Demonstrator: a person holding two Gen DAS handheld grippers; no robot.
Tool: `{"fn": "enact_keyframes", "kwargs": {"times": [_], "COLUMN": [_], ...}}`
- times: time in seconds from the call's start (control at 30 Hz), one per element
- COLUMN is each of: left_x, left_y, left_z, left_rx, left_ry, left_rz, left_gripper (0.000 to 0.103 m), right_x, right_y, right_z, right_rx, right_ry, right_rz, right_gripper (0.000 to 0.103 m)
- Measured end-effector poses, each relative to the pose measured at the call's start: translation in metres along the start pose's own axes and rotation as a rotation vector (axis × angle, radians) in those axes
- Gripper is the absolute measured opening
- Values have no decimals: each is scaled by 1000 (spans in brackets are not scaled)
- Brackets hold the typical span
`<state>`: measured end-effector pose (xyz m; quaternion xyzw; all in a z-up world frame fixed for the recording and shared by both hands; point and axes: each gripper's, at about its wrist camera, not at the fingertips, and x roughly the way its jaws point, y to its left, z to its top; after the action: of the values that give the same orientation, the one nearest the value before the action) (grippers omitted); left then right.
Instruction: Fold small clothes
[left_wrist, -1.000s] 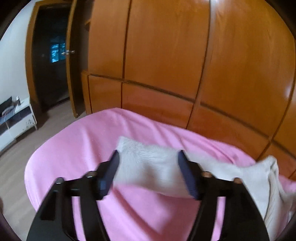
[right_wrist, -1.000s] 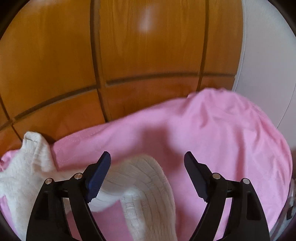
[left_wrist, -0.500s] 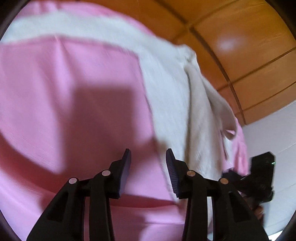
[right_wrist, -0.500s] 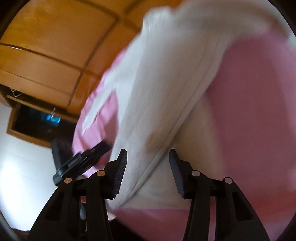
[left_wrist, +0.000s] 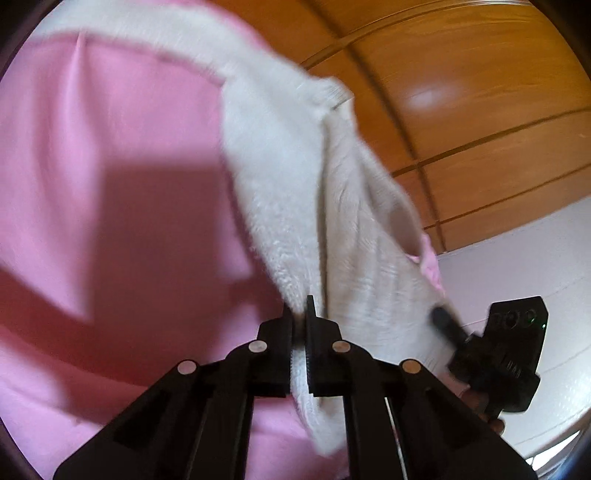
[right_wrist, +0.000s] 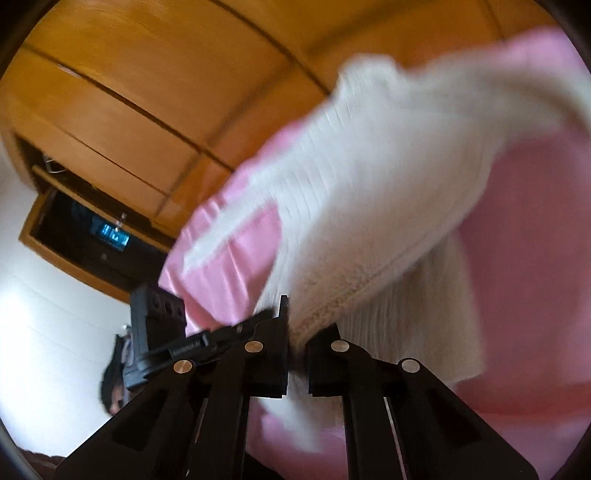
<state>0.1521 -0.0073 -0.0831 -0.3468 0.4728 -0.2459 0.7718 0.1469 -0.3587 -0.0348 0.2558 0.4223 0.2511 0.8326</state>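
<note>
The left gripper is clamped on the near edge of a white knitted garment, a thin strip of the fabric pinched between its two fingers. From that grip the garment runs forward and away over a pink sheet, with a fold of ribbed knit rising just to the right of the fingers. Further right, the right gripper meets the same garment at its side edge. In the right wrist view the right gripper is likewise closed on the white knitted garment, whose fluffy edge sits between the fingers while the rest stretches ahead and to the right across the pink sheet. The left gripper shows just to the left. Wooden wardrobe panels stand beyond the sheet.
</note>
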Motion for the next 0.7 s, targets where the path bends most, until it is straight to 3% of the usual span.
{"fn": "enact_keyframes", "kwargs": {"times": [0.23,0.33,0.5,0.7], "left_x": [-108,-154,-201,-153], "left_y": [-64,-76,-51,27], "left_z": [26,30,8,-41], "left_rx": [171,182,145,-7], "left_ry": [-140,-175,-156,-12], "left_rz": [4,16,161,351], "left_gripper": [4,4,4,4], "right_x": [-127,-150,-152,-104], "right_y": [32,40,10,-78], "right_z": [42,42,9,-53], "right_rx": [-129,-137,-87,81], "right_ry": [-294,-339,-261,-17], "right_rz": [-52,-60,-142,-319], "right_gripper": [5,5,5,5]}}
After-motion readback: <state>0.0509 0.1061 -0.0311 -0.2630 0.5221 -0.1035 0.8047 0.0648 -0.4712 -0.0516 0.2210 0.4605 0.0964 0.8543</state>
